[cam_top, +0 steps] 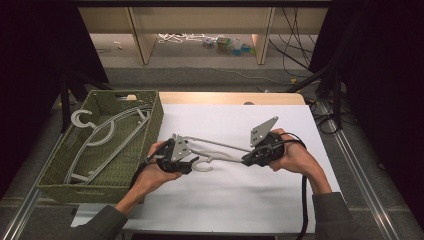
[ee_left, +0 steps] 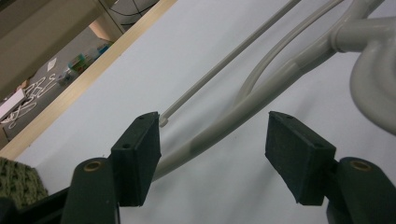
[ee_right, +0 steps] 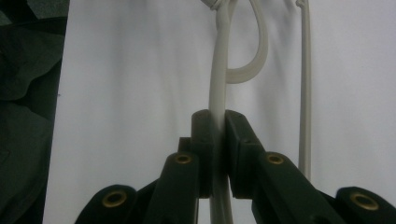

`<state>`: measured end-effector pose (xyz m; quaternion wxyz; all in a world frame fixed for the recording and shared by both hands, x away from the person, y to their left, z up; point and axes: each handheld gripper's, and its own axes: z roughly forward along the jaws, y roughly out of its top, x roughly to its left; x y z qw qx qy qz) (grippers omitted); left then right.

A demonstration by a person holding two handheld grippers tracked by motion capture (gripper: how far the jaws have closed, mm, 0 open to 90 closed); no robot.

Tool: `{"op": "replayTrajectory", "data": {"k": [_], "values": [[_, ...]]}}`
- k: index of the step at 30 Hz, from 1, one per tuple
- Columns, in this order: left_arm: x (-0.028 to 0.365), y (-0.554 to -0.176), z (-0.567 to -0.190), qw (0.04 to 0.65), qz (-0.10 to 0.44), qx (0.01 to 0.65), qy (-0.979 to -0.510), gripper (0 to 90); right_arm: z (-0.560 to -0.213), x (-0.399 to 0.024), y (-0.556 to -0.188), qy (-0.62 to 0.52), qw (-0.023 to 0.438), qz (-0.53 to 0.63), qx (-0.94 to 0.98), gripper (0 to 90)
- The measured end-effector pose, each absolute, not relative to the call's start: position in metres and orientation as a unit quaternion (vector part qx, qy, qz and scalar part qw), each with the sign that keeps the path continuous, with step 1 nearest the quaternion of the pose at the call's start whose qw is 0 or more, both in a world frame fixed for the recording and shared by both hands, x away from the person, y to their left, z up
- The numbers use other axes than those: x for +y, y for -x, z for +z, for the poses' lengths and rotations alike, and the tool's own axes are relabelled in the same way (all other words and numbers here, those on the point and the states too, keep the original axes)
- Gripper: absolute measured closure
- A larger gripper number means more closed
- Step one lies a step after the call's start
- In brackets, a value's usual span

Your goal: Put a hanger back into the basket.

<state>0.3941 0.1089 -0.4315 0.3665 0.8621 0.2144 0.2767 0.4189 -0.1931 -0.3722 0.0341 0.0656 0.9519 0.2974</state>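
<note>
Clamping one arm of a grey hanger (ee_right: 219, 88), the right gripper (ee_right: 215, 140) has its jaws pressed flat against the plastic from both sides, and the arm runs straight up out of the grip in the right gripper view. In the high view this gripper (cam_top: 248, 161) sits right of the sheet's middle, with the hanger (cam_top: 220, 150) reaching leftward from it just above a white sheet (cam_top: 225, 200).

The left gripper (ee_left: 212, 140) stands with its jaws apart. The hanger's other arm (ee_left: 224, 126) passes up between the pads without touching either, and the thin crossbar's end lies just beside the left pad. In the high view the left gripper (cam_top: 192, 162) is at the hanger's hook end, the hook curling just beside its tips.

The sheet covers a table whose wooden edge (cam_top: 225, 97) shows at the far side. To the left, partly over the table's left edge, stands a green woven basket (cam_top: 55, 175) holding more grey hangers (cam_top: 100, 140). Past the table, on the floor, are cables and small coloured things, too small to make out.
</note>
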Motion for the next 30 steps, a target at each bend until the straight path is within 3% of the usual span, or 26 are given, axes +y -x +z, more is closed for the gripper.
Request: {"op": "replayTrajectory", "data": {"k": [8,19,30], "values": [[0.099,-0.399,-0.437,0.373,0.273,0.187,-0.867,42.1,-0.371,-0.194,-0.418,-0.067,0.031,0.3,0.951,83.2],[0.092,-0.404,-0.442,0.375,0.267,0.14,-0.877,58.4,-0.372,-0.195,-0.419,-0.063,0.031,0.302,0.951,83.2],[0.09,-0.404,-0.438,0.348,0.289,0.054,-0.89,68.2,-0.372,-0.199,-0.421,-0.059,0.026,0.312,0.948,83.0]]}}
